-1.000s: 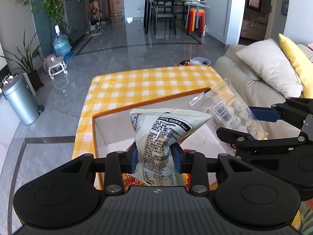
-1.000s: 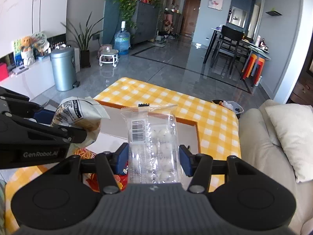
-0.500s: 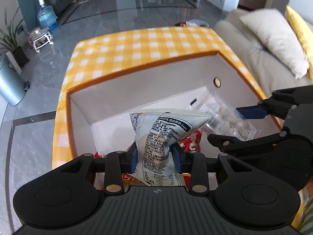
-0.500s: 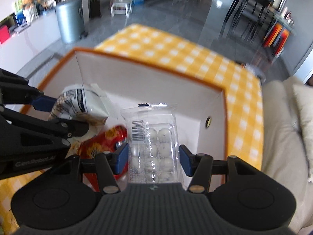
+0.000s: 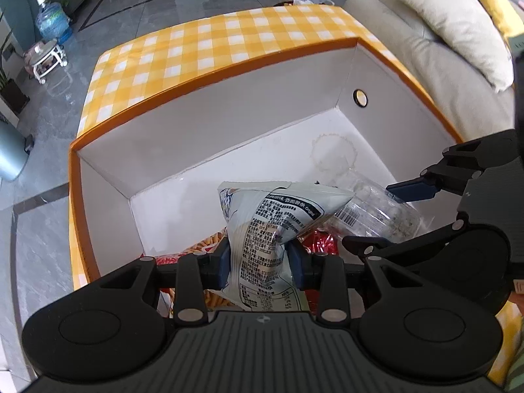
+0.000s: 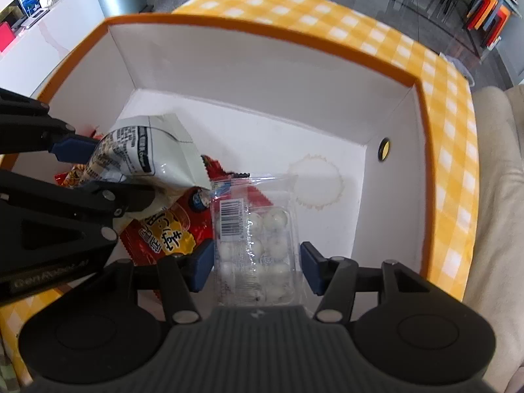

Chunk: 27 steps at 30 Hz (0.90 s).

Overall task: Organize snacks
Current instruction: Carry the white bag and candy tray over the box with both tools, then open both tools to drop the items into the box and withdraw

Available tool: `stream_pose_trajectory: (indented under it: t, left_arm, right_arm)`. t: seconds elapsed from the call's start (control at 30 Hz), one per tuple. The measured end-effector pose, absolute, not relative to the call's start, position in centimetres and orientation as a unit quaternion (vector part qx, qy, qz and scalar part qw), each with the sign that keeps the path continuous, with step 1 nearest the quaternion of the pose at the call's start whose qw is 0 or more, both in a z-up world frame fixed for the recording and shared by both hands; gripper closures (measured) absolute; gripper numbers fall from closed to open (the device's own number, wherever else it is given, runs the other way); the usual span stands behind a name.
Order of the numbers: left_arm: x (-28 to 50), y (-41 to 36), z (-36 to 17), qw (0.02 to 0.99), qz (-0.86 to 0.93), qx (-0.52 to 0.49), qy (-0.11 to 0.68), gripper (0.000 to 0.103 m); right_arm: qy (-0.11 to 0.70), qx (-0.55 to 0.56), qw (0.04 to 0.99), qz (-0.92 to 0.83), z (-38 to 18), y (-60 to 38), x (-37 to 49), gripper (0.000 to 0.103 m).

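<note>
Looking along your left gripper [image 5: 258,258], it pinches the pale snack bag [image 5: 271,226] upright over the box [image 5: 203,124] floor. Along your right gripper [image 6: 253,267], jaws stand slightly spread beside the clear candy pack [image 6: 253,245], lengthwise ahead.

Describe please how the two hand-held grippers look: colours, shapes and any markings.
Both are matte black. The left hand-held gripper and right hand-held gripper have blue finger pads, angular linkage arms with silver rivets, round housings on each side and a ribbed grey body. Pale lettering, blurred, marks the left one's side. No cables or sleeves show.
</note>
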<state>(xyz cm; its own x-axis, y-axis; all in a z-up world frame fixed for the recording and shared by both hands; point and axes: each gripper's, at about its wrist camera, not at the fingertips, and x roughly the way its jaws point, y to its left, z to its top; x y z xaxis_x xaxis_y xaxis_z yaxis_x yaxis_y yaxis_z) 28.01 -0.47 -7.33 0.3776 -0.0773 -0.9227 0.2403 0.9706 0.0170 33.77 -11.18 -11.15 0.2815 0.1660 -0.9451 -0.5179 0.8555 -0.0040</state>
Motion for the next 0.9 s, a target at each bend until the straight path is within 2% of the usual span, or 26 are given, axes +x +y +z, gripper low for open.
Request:
stream_pose_trajectory:
  t: [0.27,0.43,0.63,0.73,0.8,0.9]
  left_arm:
    - [27.8,-0.7,-7.6,0.829,-0.097,0.08,0.545,0.061]
    - [27.2,-0.5,-7.3,0.835,-0.091,0.085,0.536,0.053]
    - [26.5,-0.2,-6.3,0.844,-0.078,0.091,0.523,0.041]
    - [25.9,0.2,-5.4,0.85,-0.072,0.085,0.515,0.037]
    - [25.3,0.4,-4.7,0.856,-0.067,0.083,0.506,0.036]
    - [24.3,0.4,-3.8,0.864,-0.058,0.094,0.49,0.036]
  right_arm:
    - [0.564,-0.169,0.78,0.212,-11.8,-10.7,33.8,0.047]
    - [0.558,-0.176,0.783,0.212,-11.3,-10.6,33.5,0.046]
    - [0.547,-0.192,0.789,0.205,-10.4,-10.4,33.0,0.039]
    - [0.537,-0.197,0.795,0.203,-9.4,-10.6,32.7,0.032]
    - [0.525,-0.202,0.802,0.2,-8.6,-10.7,32.2,0.028]
    - [0.506,-0.205,0.815,0.195,-7.3,-10.9,31.4,0.026]
